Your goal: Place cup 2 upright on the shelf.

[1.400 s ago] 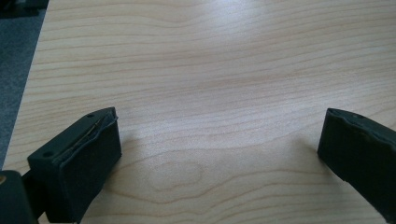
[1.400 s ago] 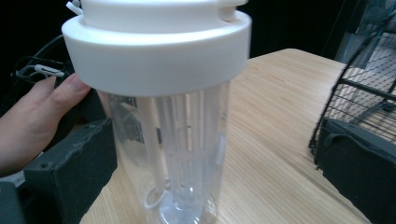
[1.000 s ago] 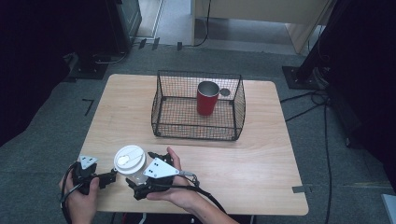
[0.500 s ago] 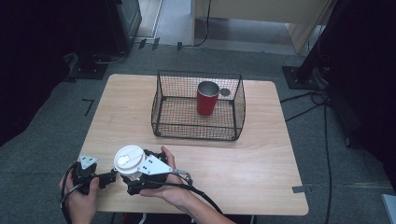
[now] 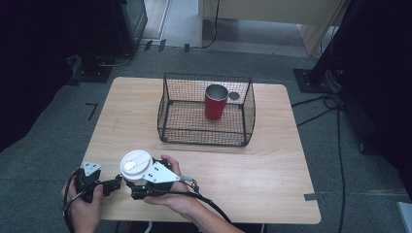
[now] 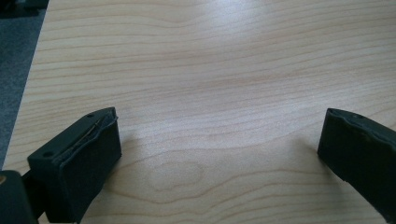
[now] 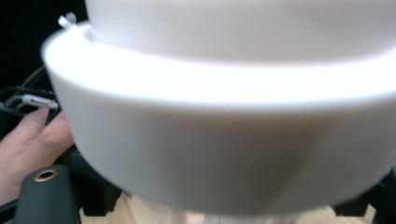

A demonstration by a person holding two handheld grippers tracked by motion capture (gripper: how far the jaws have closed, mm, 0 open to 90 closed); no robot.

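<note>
two tongs | right tongs (image 5: 132, 180) clamp white lid (image 5: 136, 163) | left tongs (image 6: 219, 154) wide apart, empty | lid lettering unreadable

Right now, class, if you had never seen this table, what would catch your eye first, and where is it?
A red cup stands upright inside the black wire basket at the table's far middle. At the near left edge, the right gripper holds a white lid, while the left gripper beside it stands open over bare wood.
</note>
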